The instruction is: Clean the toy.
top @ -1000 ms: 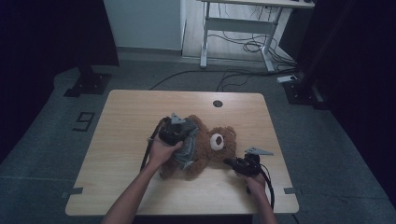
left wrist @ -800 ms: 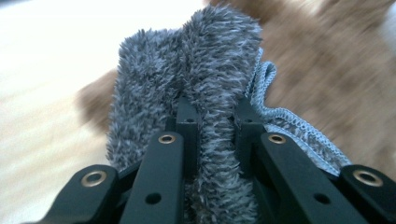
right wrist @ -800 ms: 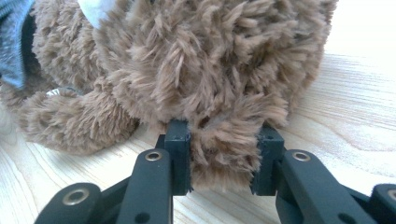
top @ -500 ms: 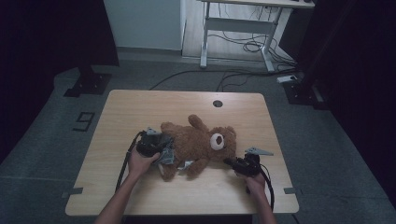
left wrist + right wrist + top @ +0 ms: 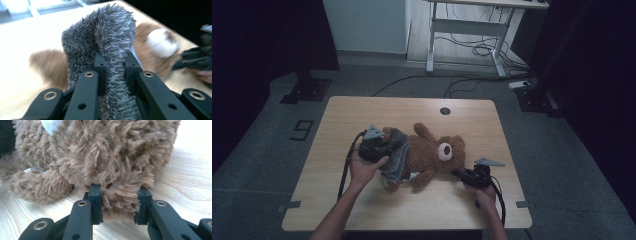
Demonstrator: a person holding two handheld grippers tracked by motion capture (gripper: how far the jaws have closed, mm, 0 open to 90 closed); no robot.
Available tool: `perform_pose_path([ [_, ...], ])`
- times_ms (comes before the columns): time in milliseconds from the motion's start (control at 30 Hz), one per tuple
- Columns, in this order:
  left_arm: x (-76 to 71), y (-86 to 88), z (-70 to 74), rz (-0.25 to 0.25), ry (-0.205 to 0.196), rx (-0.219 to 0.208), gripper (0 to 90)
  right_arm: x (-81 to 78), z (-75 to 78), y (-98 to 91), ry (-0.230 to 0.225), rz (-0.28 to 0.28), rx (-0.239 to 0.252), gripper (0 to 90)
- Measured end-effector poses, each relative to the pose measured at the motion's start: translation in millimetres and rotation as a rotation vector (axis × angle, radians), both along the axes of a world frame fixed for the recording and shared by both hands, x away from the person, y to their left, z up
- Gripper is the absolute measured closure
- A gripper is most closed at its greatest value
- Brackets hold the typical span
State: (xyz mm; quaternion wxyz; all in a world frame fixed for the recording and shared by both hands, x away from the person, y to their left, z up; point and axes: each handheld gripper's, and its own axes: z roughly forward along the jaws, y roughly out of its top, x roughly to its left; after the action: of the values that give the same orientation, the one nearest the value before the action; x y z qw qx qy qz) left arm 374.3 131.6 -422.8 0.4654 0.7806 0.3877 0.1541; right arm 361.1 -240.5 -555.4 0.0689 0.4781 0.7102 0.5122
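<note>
A brown teddy bear [image 5: 432,155] lies on its back across the wooden table [image 5: 362,112], head to the right. A grey fuzzy garment [image 5: 396,156] is bunched over its lower body. My left gripper [image 5: 388,146] is shut on a fold of that grey garment [image 5: 107,32], which stands up between the black jaws of my left gripper [image 5: 115,62]. My right gripper [image 5: 457,173] sits at the bear's head. In the right gripper view my right gripper [image 5: 120,197] is shut on a tuft of the bear's brown fur [image 5: 100,150] low against the tabletop.
A round cable hole [image 5: 445,110] sits near the table's far edge. Behind the table stand a white desk frame [image 5: 464,30] and loose floor cables [image 5: 472,50]. The right gripper [image 5: 195,60] shows blurred in the left gripper view.
My left gripper has pulled the grey garment leftward from the bear's torso toward its legs, then lifted a little. The right gripper has stayed put at the bear's head.
</note>
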Motion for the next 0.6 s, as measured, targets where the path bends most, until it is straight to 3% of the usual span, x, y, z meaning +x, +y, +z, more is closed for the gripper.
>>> perform_pose_path([
  [67,3.2,-20.7,6.7,-0.027,-0.013,0.021,76.8,-0.1,0.1,0.2,0.0,-0.001,0.0,66.5],
  [133,9.3,-37.9,6.8,-0.046,-0.001,0.031,76.7,-0.1,0.1,0.1,0.001,-0.001,0.001,66.5],
  [300,35.0,-80.9,-9.4,-0.062,0.046,0.131,76.6,-0.1,0.1,-0.1,-0.001,0.0,0.0,66.3],
  [400,46.7,-84.5,-28.2,-0.061,0.118,0.135,76.3,-0.1,0.2,-0.8,-0.005,0.005,-0.002,65.4],
  [500,47.7,-75.2,-37.6,-0.063,0.134,0.083,76.7,-0.3,0.7,-1.8,-0.014,0.014,-0.005,59.4],
  [600,43.8,-72.2,-39.7,-0.065,0.137,0.088,77.2,-1.5,3.3,-3.4,-0.032,0.014,-0.012,48.1],
])
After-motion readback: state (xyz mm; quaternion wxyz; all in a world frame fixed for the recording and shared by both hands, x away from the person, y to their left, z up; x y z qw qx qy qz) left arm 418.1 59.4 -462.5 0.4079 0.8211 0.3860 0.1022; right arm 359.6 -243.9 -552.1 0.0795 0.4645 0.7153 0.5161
